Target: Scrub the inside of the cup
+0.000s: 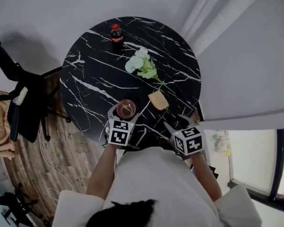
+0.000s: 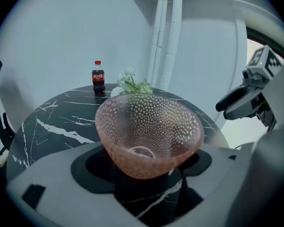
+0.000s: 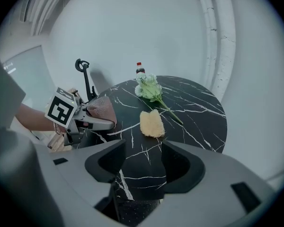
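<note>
A pink dimpled glass cup (image 2: 149, 131) sits between the jaws of my left gripper (image 2: 144, 163), which is shut on its lower part; its open mouth faces the camera. The head view shows the cup (image 1: 126, 109) at the table's near edge, in front of the left gripper (image 1: 125, 113). A yellow sponge (image 1: 158, 100) lies flat on the table to the right of the cup. My right gripper (image 3: 143, 162) is open and holds nothing, a little short of the sponge (image 3: 152, 123). This gripper (image 1: 180, 121) hovers over the near right edge.
The round black marble table (image 1: 94, 74) carries a cola bottle (image 1: 116, 36) at the far side and a white-and-green flower sprig (image 1: 142, 65) in the middle. A dark chair (image 1: 23, 103) stands left of the table on the wood floor. Grey walls close in behind and to the right.
</note>
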Available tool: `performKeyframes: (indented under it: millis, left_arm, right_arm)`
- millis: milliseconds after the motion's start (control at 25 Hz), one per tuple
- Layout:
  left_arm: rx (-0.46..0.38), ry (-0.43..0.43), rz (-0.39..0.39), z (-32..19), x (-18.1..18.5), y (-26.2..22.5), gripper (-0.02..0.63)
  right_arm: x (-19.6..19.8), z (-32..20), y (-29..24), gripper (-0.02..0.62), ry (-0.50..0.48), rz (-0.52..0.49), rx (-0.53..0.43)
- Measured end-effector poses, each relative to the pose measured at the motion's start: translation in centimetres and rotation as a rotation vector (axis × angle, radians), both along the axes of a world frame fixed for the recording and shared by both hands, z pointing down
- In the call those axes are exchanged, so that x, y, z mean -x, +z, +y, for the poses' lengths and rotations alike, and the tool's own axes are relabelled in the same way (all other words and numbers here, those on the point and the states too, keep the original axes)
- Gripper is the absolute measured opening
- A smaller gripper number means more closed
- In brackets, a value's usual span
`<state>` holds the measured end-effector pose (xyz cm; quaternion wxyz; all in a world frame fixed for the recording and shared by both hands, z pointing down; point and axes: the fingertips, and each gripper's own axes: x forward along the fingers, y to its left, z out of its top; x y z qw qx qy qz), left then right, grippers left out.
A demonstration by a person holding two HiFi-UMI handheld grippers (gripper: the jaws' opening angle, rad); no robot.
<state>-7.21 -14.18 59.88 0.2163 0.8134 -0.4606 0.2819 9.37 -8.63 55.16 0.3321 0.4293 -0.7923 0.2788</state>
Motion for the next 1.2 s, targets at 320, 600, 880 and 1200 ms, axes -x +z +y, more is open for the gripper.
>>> performKeyframes:
  millis: [320,600,880,1200]
  left_arm:
    - [0.009,0.032,0.043,0.2,0.1,-0.6,0.4]
    - [0.01,-0.028,0.119,1.1,0.5,-1.9,0.403]
    - [-0.044,-0.11,0.202,3.7,2.6,-4.4,0.402]
    - [-0.145,-0.093,0.19,4.8,5.2,-8.6,0.402]
  right_arm:
    - [-0.8,-0.6,0.6,0.221,0.012,0.002,0.017]
    - [-0.5,-1.8,0.0,0.221,0.011,-0.046,-0.019]
    - [0.6,-2.7,-0.7,0.221,-0.03,-0.09,-0.039]
    - [1.3,-3.3,-1.8,0.221,-0.071,-0.115,-0.063]
